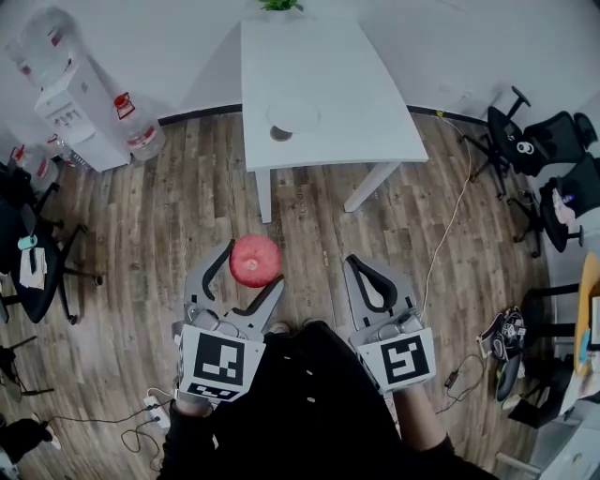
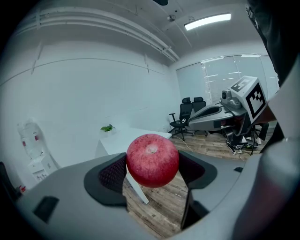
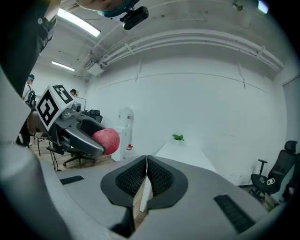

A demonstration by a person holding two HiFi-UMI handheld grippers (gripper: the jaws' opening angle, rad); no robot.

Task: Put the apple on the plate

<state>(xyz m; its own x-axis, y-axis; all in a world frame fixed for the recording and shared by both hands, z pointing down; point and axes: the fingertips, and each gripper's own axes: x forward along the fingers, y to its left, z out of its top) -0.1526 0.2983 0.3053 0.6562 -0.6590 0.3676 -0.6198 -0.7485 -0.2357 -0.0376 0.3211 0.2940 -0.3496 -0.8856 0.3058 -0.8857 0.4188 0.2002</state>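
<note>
A red apple (image 1: pixel 255 260) is clamped between the jaws of my left gripper (image 1: pixel 251 267), held in the air over the wooden floor in front of the white table (image 1: pixel 328 112). In the left gripper view the apple (image 2: pixel 152 160) fills the gap between the two dark pads. A white plate (image 1: pixel 293 116) lies near the table's front edge, well ahead of the apple. My right gripper (image 1: pixel 372 281) is shut with nothing in it; its pads (image 3: pixel 159 178) meet. From the right gripper view the apple (image 3: pixel 107 140) shows at the left.
A small dark object (image 1: pixel 280 134) sits by the plate. A green plant (image 1: pixel 279 5) stands at the table's far end. A water dispenser (image 1: pixel 70 103) is at the left, office chairs (image 1: pixel 530 145) at the right, cables (image 1: pixel 450 225) on the floor.
</note>
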